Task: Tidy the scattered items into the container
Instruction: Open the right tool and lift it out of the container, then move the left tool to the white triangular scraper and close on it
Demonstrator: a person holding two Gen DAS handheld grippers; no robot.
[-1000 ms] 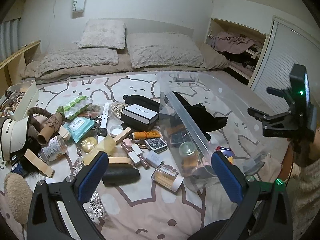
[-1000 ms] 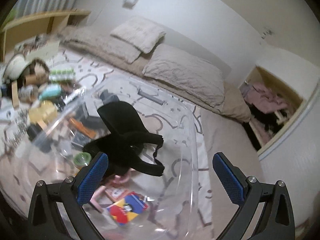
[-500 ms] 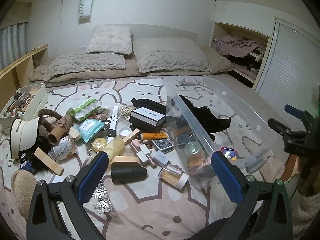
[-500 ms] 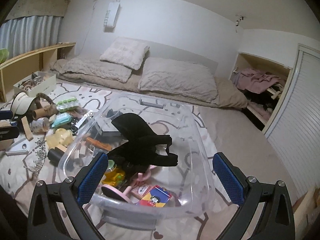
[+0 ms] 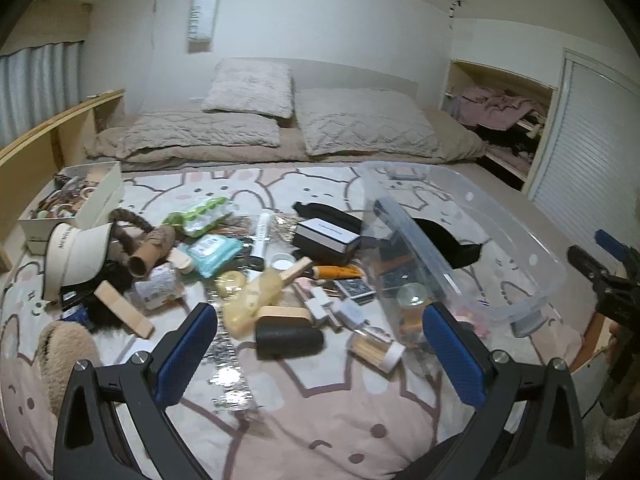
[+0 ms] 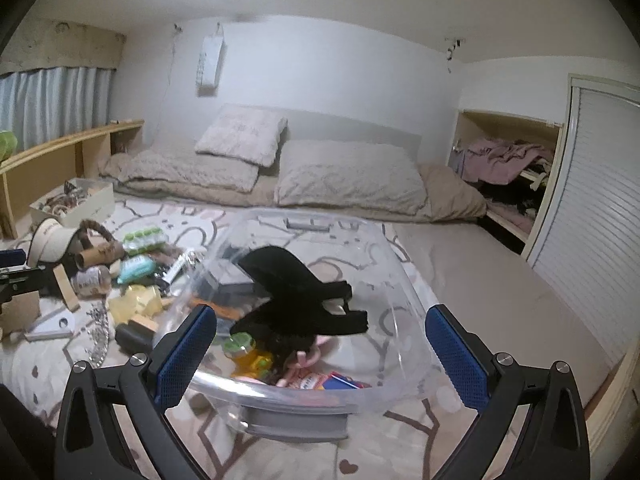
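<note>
Black fabric piece (image 6: 296, 300) is lying in the clear plastic container (image 6: 404, 292) just ahead of our right claw (image 6: 322, 354), which is now pulled back; both claws are gaping empty, and the scattered items (image 5: 256, 276) are waiting ahead of our left claw (image 5: 320, 350).

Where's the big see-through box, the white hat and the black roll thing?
clear container (image 6: 404, 280), right wrist view, on its bare right wall.
white visor cap (image 5: 82, 254), left wrist view, on the middle of its brim.
black cylinder (image 5: 289, 342), left wrist view, on the middle of its side.
</note>
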